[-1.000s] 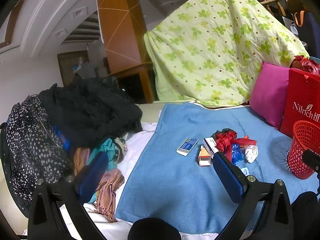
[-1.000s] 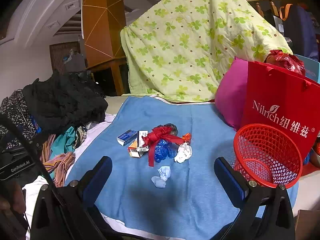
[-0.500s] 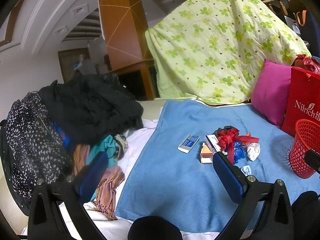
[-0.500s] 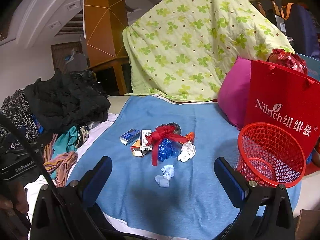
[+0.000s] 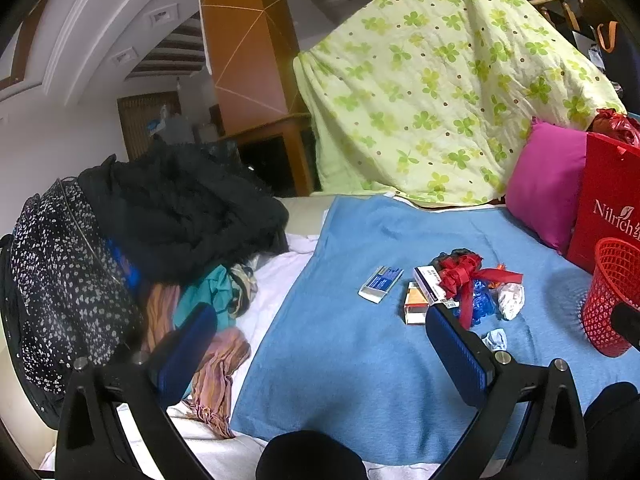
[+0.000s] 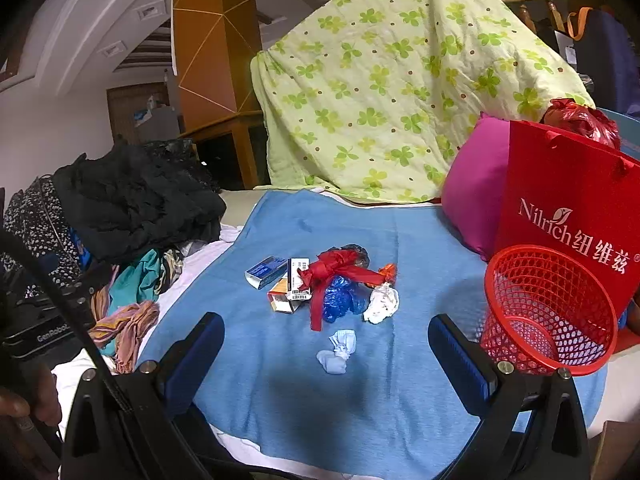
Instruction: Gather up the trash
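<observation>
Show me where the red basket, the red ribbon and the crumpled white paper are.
red basket (image 6: 548,312), right wrist view, inner mesh wall.
red ribbon (image 6: 336,266), right wrist view, knot.
crumpled white paper (image 6: 382,304), right wrist view, middle.

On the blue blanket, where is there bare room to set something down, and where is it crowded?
Bare blue blanket lies between the crumpled blue mask and the near edge, and behind the trash pile toward the green quilt. It is crowded at the pile itself and by the red basket and red bag on the right.
</observation>
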`<state>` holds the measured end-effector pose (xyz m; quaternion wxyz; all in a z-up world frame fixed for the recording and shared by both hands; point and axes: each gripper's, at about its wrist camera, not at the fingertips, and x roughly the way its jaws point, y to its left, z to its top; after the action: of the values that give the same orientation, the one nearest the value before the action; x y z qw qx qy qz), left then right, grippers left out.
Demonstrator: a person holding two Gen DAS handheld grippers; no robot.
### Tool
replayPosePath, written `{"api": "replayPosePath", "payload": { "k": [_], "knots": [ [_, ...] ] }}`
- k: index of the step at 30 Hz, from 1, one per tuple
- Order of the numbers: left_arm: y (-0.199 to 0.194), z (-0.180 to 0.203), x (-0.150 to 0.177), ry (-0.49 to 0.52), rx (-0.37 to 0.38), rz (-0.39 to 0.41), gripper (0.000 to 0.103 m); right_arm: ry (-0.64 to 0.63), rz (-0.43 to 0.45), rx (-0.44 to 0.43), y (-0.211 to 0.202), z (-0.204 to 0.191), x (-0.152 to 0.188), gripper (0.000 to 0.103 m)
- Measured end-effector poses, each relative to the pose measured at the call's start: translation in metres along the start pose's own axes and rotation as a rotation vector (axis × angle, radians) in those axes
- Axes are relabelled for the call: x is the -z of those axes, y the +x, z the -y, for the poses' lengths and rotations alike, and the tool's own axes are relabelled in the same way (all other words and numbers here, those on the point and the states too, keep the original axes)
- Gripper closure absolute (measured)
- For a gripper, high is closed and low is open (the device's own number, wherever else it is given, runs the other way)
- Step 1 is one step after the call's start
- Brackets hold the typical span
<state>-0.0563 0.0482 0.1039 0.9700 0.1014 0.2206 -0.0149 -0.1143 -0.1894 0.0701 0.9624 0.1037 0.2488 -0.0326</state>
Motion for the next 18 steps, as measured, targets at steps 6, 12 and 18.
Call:
{"api": "replayPosePath", "payload": {
  "k": [6,12,18],
  "knots": [
    [0.010,-0.001,0.002,-0.010,-0.004,-0.015,0.000,-0.023,-0.010,0.005,0.010,-0.003,0.002,0.000],
    [0.031,-0.003,0.007,-0.018,-0.007,-0.045,0.000,-0.020,-0.019,-0.002,0.031,-0.001,0.008,0.000],
    [0.061,-0.003,0.016,-0.022,-0.010,-0.094,0.000,0.029,-0.078,-0.014,0.062,0.011,0.019,0.000]
  ]
}}
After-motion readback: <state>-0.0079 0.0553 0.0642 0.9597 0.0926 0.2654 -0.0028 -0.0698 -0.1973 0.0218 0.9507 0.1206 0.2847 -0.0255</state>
